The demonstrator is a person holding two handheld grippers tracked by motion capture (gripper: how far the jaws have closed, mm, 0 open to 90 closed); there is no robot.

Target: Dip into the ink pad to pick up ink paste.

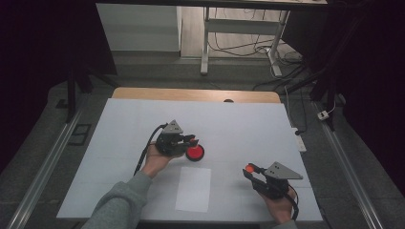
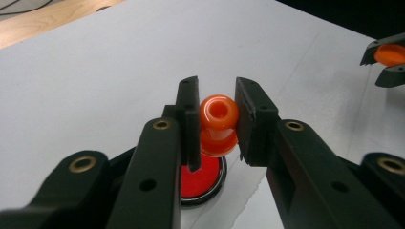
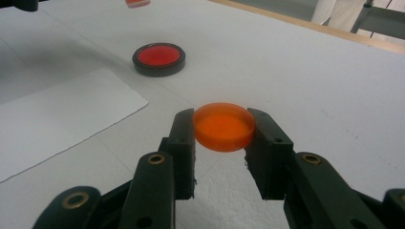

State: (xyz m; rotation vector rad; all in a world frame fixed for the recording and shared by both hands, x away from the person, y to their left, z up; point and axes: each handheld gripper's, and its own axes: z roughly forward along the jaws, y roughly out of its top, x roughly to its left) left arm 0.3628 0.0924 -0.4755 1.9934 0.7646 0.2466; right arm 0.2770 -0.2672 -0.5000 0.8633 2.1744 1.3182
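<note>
While your left gripper [image 2: 217, 121] clamps the glossy orange plastic spool [image 2: 218, 125], its bore faces the camera above the black-rimmed red dish [image 2: 203, 179]. Your right gripper [image 3: 223, 138] pinches the flat translucent orange disc [image 3: 223, 126], lying level.

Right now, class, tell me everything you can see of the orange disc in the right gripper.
The orange disc is a flat, round, translucent piece, plastic by its look, with a smooth top and a low straight wall. It lies level, clamped by its edge between the two black jaws of the right gripper, which is shut on it. It is held above the white table, touching only the pads. In the high view it shows as an orange spot at the jaw tips.
</note>
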